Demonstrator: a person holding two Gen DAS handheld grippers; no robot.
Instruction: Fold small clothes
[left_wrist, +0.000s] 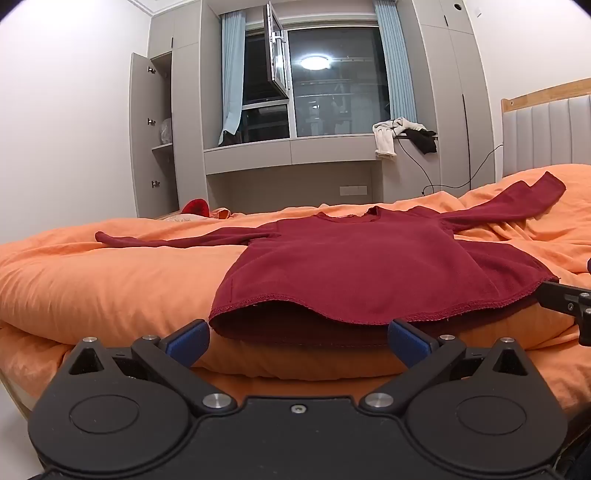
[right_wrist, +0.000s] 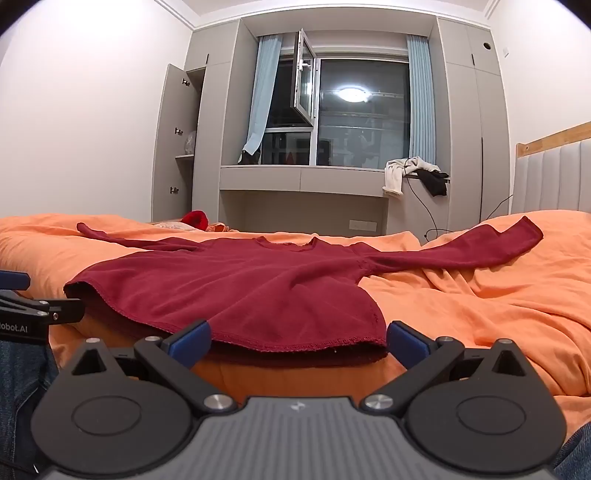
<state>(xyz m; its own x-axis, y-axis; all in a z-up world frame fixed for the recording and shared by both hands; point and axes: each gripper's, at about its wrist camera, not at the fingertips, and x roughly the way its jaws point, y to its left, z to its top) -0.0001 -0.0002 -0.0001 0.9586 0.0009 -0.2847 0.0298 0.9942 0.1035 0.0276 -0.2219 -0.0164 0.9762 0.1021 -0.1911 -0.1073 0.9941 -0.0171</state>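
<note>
A dark red long-sleeved top (left_wrist: 354, 262) (right_wrist: 236, 288) lies flat on the orange bedcover (left_wrist: 92, 280) (right_wrist: 480, 306), sleeves spread to both sides, hem toward me. My left gripper (left_wrist: 299, 341) is open, its blue pads just short of the left half of the hem, nothing between them. My right gripper (right_wrist: 297, 341) is open in front of the hem's right corner, its pads level with the hem's edge and not pressing it. The right gripper's finger (left_wrist: 565, 301) shows at the right edge of the left wrist view. The left gripper's finger (right_wrist: 55, 308) shows at the left of the right wrist view.
Beyond the bed stand a grey wardrobe (left_wrist: 155, 136) with an open door, a window bench (left_wrist: 291, 151) and white and black clothes (left_wrist: 402, 136) draped on it. A padded headboard (right_wrist: 554, 181) is at right. A red item (right_wrist: 195, 219) lies past the far edge. Denim-clad legs (right_wrist: 22, 376) are near.
</note>
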